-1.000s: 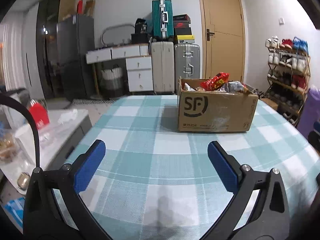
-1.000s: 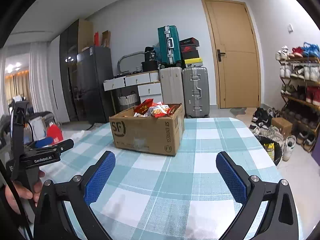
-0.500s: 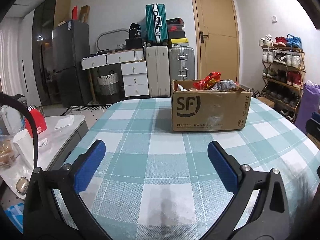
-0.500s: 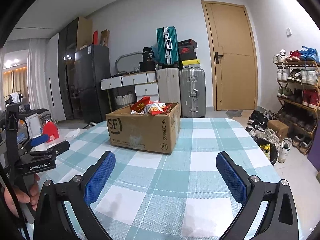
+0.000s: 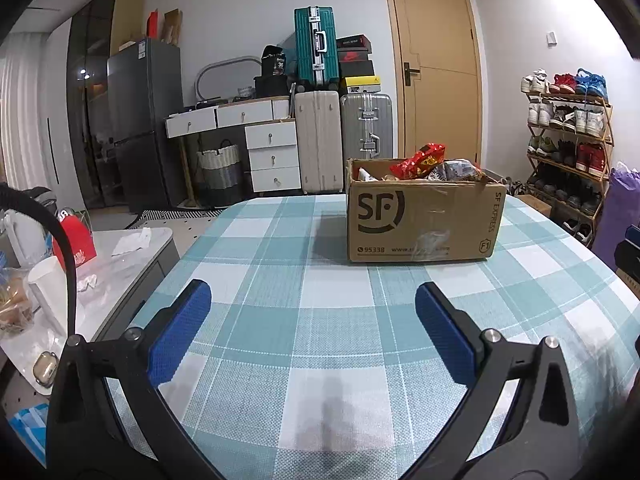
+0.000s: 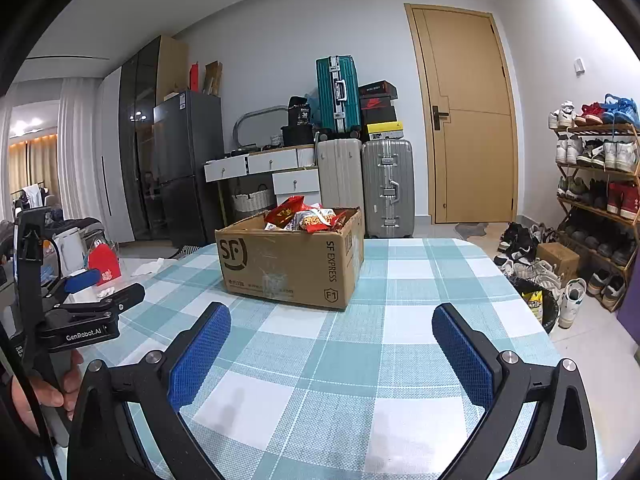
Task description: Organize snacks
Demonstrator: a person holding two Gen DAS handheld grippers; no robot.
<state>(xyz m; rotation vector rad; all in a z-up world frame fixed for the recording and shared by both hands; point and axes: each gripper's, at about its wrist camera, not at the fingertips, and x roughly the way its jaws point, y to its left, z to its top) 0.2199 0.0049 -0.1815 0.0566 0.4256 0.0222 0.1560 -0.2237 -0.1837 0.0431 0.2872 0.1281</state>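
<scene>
A brown SF cardboard box (image 5: 420, 220) stands on the teal checked tablecloth (image 5: 320, 280), filled with snack packets; a red packet (image 5: 420, 160) sticks up highest. It also shows in the right wrist view (image 6: 288, 264) with red and white packets (image 6: 308, 218) on top. My left gripper (image 5: 312, 328) is open and empty, well short of the box. My right gripper (image 6: 332, 348) is open and empty, also short of it. The left gripper shows at the left of the right wrist view (image 6: 80, 308).
A low side table (image 5: 120, 248) with a white cup and red bag stands left of the table. Suitcases (image 5: 340, 136), drawers and a fridge line the far wall. A shoe rack (image 6: 596, 184) and loose shoes are on the right.
Both grippers tilted upward and drew back slightly, so the box sits lower in view. Jaws stayed open.
</scene>
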